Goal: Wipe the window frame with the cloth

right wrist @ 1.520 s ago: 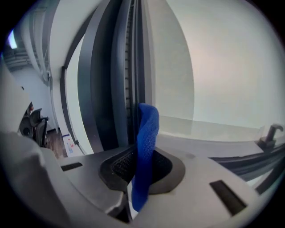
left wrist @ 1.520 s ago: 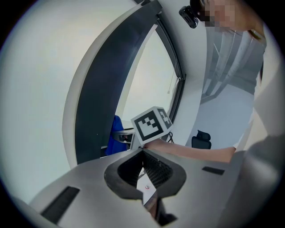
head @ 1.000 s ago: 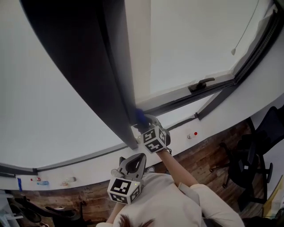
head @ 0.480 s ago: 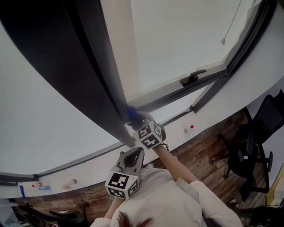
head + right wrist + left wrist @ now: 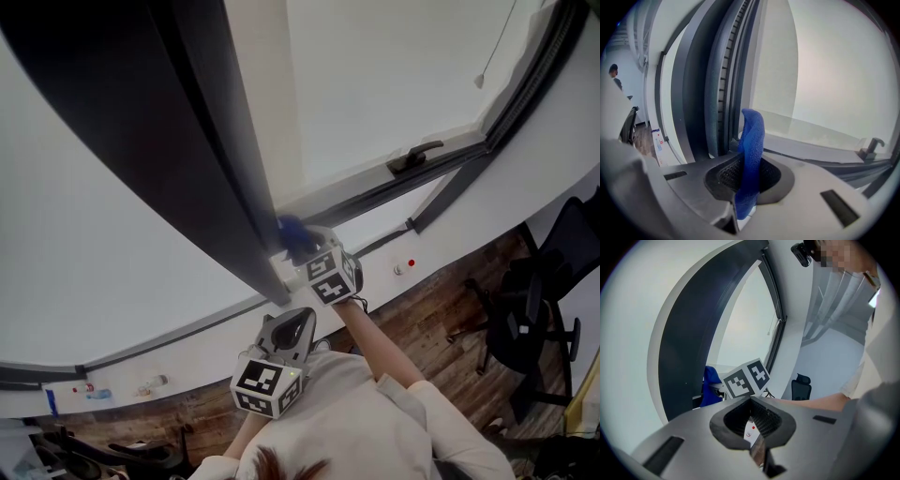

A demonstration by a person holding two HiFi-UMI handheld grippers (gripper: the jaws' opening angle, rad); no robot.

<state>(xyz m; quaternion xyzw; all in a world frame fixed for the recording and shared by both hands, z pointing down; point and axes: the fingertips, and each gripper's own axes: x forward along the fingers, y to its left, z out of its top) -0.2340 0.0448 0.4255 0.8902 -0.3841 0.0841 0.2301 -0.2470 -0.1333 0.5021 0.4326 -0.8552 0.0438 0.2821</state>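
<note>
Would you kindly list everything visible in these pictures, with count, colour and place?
Blue woven cloth: one, blue, clamped in the right gripper, at the frame's lower corner.
Dark grey window frame: one, dark grey, around pale glass.
Black lever handle: one, black, on the frame's bottom rail.
Black office chair: one, black, on the floor at right.
Brown wooden floor: one, brown, below the window.
Right gripper: one, grey, shut on the cloth.
Left gripper: one, grey, shut, empty, near the person's chest.
Cream sleeve: one, cream, right arm.

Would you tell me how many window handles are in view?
1: a dark handle on the window's lower frame rail; others may lie out of view.
</note>
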